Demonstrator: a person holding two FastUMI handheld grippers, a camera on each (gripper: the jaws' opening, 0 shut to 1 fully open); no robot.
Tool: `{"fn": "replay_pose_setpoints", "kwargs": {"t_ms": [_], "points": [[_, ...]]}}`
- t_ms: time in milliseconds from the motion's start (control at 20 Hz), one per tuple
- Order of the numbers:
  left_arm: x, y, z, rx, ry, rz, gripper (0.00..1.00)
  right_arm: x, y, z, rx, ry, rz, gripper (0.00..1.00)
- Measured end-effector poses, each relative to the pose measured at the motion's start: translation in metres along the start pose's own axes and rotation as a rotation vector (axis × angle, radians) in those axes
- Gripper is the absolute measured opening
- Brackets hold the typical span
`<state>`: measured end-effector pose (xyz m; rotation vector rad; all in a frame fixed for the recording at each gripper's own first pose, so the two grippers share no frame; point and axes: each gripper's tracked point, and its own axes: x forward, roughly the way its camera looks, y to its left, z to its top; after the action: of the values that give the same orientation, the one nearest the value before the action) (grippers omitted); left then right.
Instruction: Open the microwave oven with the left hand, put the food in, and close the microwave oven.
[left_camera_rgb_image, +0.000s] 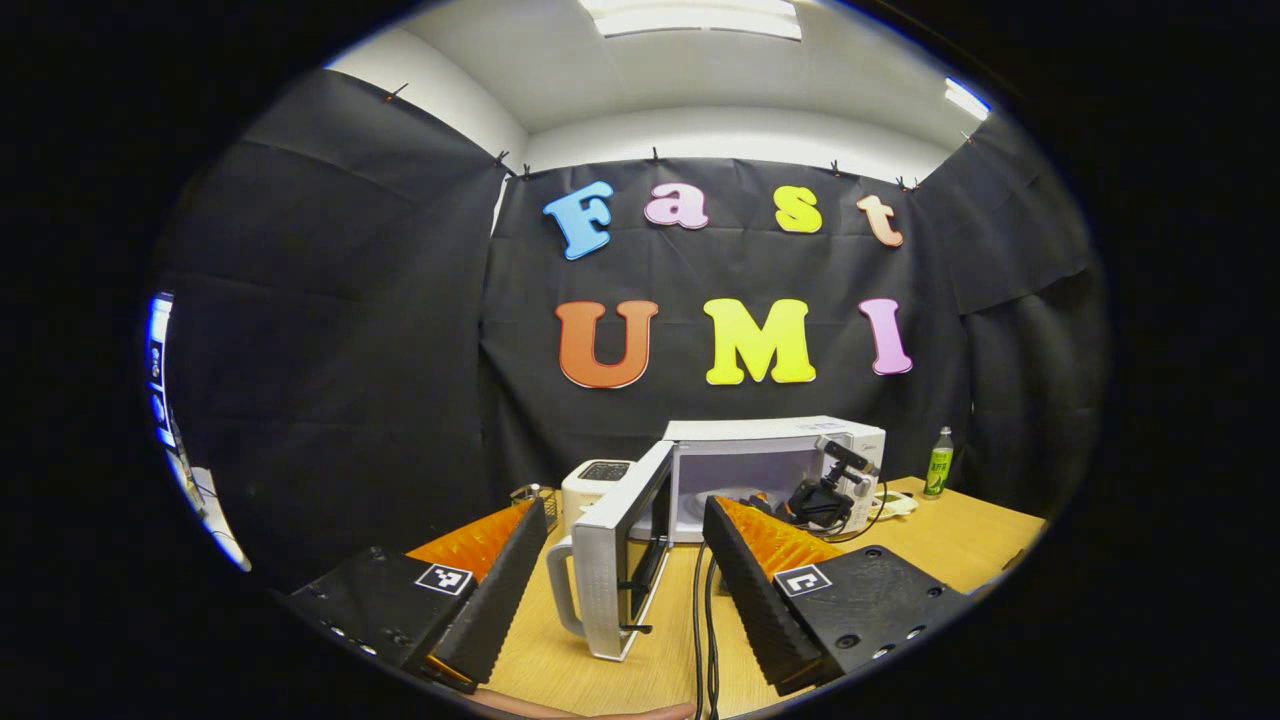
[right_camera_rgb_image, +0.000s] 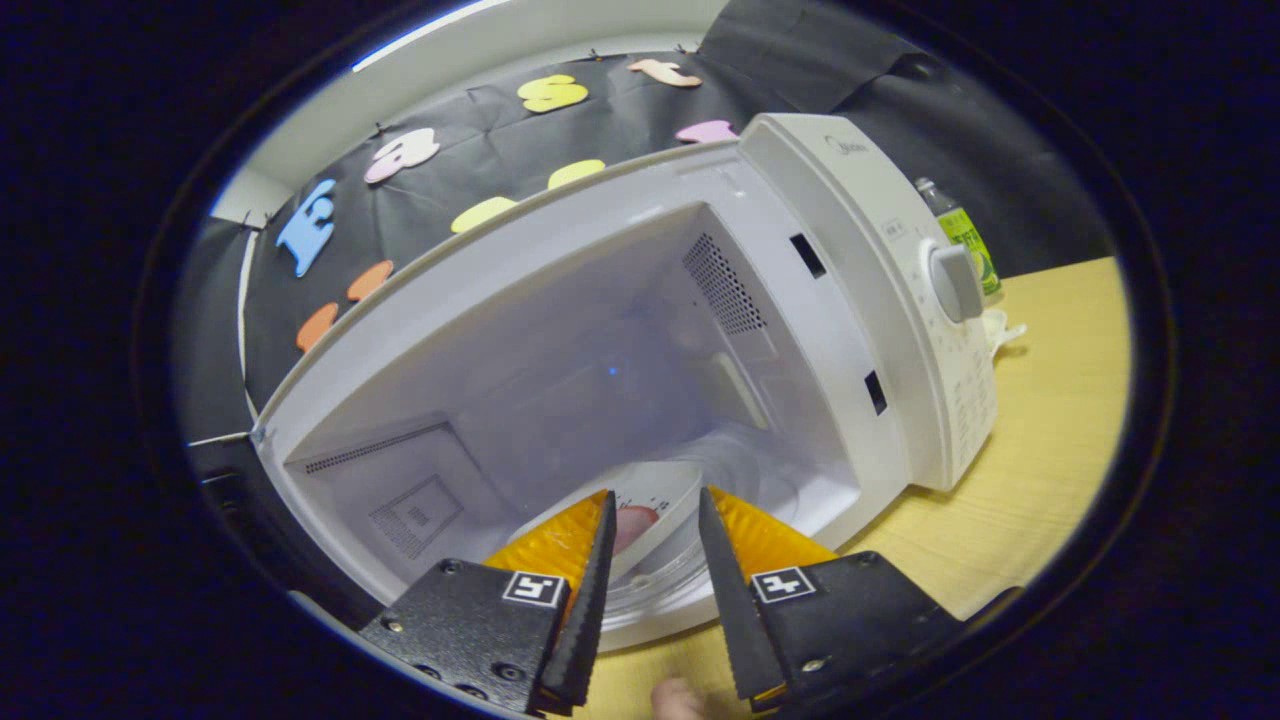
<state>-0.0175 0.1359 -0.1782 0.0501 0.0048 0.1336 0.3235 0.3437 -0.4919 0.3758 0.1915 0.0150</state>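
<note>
While your right gripper (right_camera_rgb_image: 652, 535) reached into the microwave oven (right_camera_rgb_image: 640, 330), its fingers stood a little apart around the rim of a white plate (right_camera_rgb_image: 655, 500) carrying a reddish piece of food (right_camera_rgb_image: 632, 522) on the glass turntable (right_camera_rgb_image: 700, 560); whether they pressed on the plate I could not tell. Had you pulled back without fully releasing, you might have dragged the plate off centre. Your left gripper (left_camera_rgb_image: 625, 530) hung wide open and empty, well back. The oven door (left_camera_rgb_image: 625, 550) stood swung out between its fingers, beside trailing black cables (left_camera_rgb_image: 703, 620) that could snag a closing push. A white toaster (left_camera_rgb_image: 595, 485) sat close behind the door, and a green bottle (left_camera_rgb_image: 938, 462) stood clear at the far side.
</note>
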Motion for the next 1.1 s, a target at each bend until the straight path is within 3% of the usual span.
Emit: {"fn": "replay_pose_setpoints", "kwargs": {"t_ms": [50,100,150,300,400,500,550,600,650,700,750,800,850,900,950,1000,1050,1100], "points": [[-0.003,0.005,-0.001,0.003,0.001,0.012,0.94,-0.007,0.002,0.006,-0.038,-0.017,0.016,0.51],[-0.005,0.010,-0.002,0.006,0.002,0.021,0.93,-0.013,0.002,0.012,-0.075,-0.036,0.032,0.81],[-0.007,0.015,-0.002,0.010,0.002,0.026,0.93,-0.021,0.004,0.017,-0.103,-0.052,0.050,0.87],[-0.007,0.033,-0.003,0.021,-0.008,0.027,0.93,-0.049,0.003,0.023,-0.195,-0.048,0.088,0.88],[-0.003,0.051,-0.014,0.011,0.021,0.045,0.93,-0.070,0.004,0.024,-0.224,-0.005,0.117,0.94],[0.000,0.071,-0.023,0.022,0.036,0.072,0.93,-0.087,-0.005,0.031,-0.302,0.024,0.124,0.91],[0.002,0.081,-0.028,0.025,0.040,0.081,0.93,-0.097,-0.007,0.040,-0.323,0.011,0.133,1.00],[0.005,0.089,-0.035,0.029,0.054,0.092,0.93,-0.108,-0.007,0.043,-0.328,0.022,0.148,0.91],[0.008,0.098,-0.044,0.030,0.073,0.103,0.93,-0.120,-0.004,0.050,-0.327,0.035,0.173,1.00],[0.012,0.106,-0.052,0.028,0.085,0.110,0.93,-0.133,-0.005,0.058,-0.328,0.059,0.192,1.00],[0.017,0.112,-0.057,0.020,0.097,0.113,0.94,-0.149,-0.005,0.070,-0.333,0.071,0.201,0.92],[0.021,0.116,-0.063,0.009,0.108,0.109,0.93,-0.169,-0.004,0.082,-0.344,0.083,0.224,1.00],[0.023,0.121,-0.070,-0.002,0.118,0.106,0.92,-0.189,0.000,0.097,-0.363,0.082,0.257,1.00],[0.025,0.126,-0.076,-0.007,0.126,0.110,0.91,-0.210,0.003,0.112,-0.396,0.076,0.293,0.91],[0.028,0.133,-0.081,-0.007,0.125,0.123,0.89,-0.229,0.002,0.129,-0.436,0.056,0.317,0.91],[0.029,0.140,-0.086,-0.009,0.127,0.136,0.86,-0.248,-0.002,0.149,-0.484,0.020,0.331,1.00],[0.032,0.143,-0.089,-0.013,0.125,0.145,0.69,-0.265,-0.006,0.169,-0.523,-0.017,0.334,0.91],[0.037,0.144,-0.093,-0.019,0.123,0.150,0.63,-0.280,-0.008,0.186,-0.551,-0.054,0.339,0.91]]}}
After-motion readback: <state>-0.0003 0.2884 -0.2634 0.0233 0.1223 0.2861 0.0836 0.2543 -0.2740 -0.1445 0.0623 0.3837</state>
